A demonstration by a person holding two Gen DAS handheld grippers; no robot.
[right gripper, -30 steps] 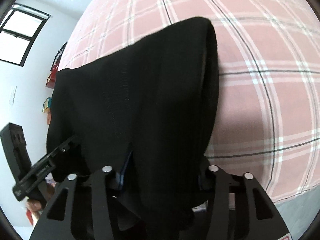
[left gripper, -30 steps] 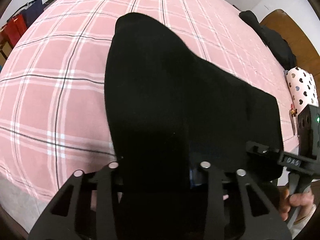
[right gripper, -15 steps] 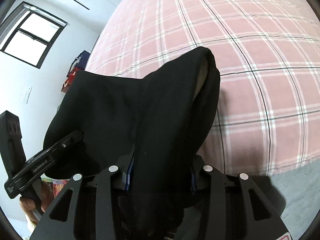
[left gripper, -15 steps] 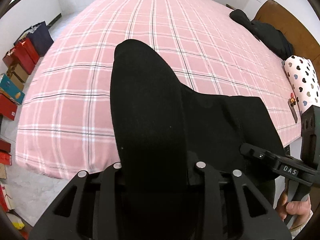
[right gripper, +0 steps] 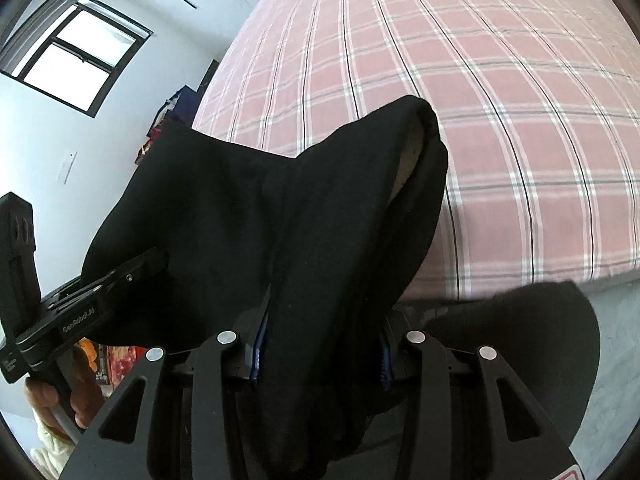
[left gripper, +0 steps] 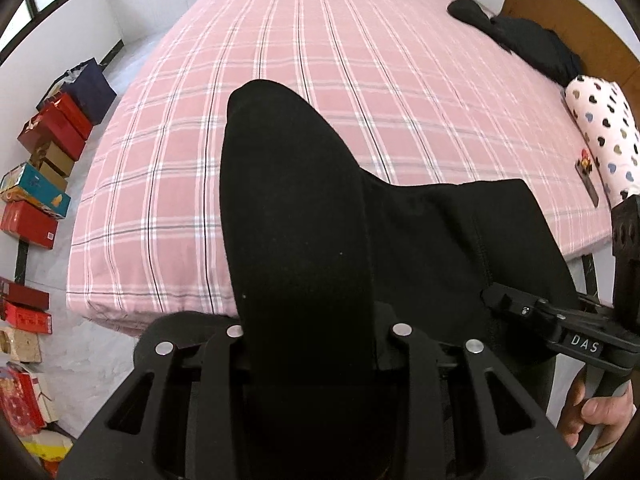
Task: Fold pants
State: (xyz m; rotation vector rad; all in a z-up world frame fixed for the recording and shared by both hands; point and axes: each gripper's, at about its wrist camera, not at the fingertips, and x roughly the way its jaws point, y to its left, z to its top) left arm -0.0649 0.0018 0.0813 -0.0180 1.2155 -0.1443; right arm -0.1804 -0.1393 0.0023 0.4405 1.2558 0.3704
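Black pants (left gripper: 304,220) hang between my two grippers, lifted off the pink plaid bed (left gripper: 360,60). My left gripper (left gripper: 316,332) is shut on one bunched end of the pants. My right gripper (right gripper: 320,344) is shut on the other end (right gripper: 340,220). The cloth hides the fingertips in both views. The right gripper shows in the left wrist view (left gripper: 560,332), clamped on the cloth. The left gripper shows in the right wrist view (right gripper: 100,292), also on the cloth. A loose part of the pants (right gripper: 520,340) hangs low at the right.
Dark clothes (left gripper: 528,40) lie at the bed's far right by a brown headboard (left gripper: 580,28). A heart-print pillow (left gripper: 604,128) and a small object (left gripper: 586,172) sit at the right edge. Boxes and bags (left gripper: 44,168) line the floor at left.
Both grippers have pulled back and up from the bed with the pants. More of the bed and floor shows now. The pants hang clear of the bed edge.
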